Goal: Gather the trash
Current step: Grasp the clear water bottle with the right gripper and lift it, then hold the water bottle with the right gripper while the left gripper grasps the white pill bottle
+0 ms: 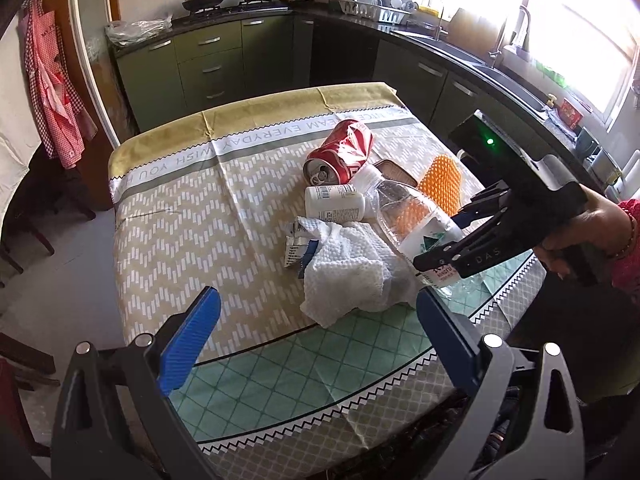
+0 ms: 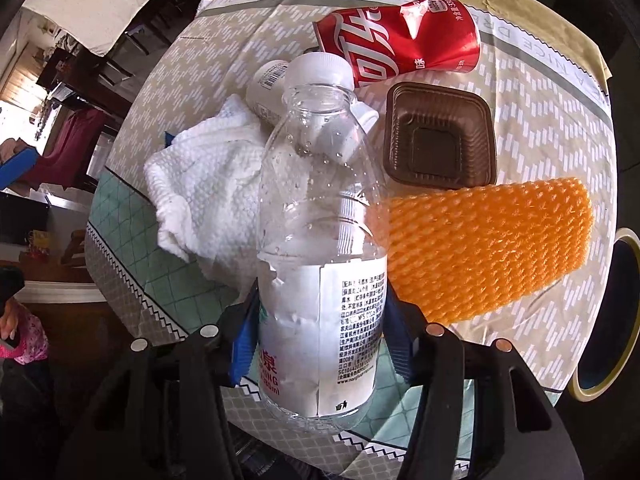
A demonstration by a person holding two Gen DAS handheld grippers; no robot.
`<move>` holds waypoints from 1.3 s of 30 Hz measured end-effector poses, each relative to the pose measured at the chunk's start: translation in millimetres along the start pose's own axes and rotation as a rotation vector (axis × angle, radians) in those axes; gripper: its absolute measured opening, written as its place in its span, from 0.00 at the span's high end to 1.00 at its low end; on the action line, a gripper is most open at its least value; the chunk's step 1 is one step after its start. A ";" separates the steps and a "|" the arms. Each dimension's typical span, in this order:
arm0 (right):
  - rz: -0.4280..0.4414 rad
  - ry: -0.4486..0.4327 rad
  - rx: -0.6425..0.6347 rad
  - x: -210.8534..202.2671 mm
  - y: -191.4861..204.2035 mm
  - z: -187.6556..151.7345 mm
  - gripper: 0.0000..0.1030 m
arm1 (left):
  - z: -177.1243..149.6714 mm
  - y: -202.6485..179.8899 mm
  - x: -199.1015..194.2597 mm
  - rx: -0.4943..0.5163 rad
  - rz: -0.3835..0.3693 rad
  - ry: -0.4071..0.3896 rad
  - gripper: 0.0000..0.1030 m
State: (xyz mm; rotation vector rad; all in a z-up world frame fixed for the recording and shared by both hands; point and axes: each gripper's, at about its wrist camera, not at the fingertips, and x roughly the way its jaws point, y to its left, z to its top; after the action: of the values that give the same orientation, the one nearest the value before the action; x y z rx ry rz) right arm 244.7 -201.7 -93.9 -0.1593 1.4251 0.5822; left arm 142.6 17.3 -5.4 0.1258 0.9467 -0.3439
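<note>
Right hand-held gripper [image 2: 320, 344] clasped clear plastic bottle [image 2: 320, 240] at its label, left hand-held gripper [image 1: 316, 320] spread, empty; pickup step, next likely lifting off worktop [image 1: 180, 220].

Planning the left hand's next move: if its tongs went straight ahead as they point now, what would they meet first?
Probably the white paper towel, crumpled between the open left tongs; depth is uncertain.

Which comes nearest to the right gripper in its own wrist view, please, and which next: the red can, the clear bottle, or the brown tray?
1. Clear bottle: between the right gripper's blue fingers.
2. Brown tray: beyond, to the right.
3. Red can: farthest, lying crushed near the table's far edge.
</note>
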 end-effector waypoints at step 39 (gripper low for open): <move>0.058 -0.168 0.183 -89.5 -102.4 -117.5 0.47 | 79.8 -53.7 179.5 1.013 -0.138 0.295 0.52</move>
State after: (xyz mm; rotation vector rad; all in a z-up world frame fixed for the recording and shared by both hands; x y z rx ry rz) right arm 186.0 -366.2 -51.2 0.0755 1.3148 0.4974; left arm 281.8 -95.3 -102.3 1.0617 0.9953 -0.9309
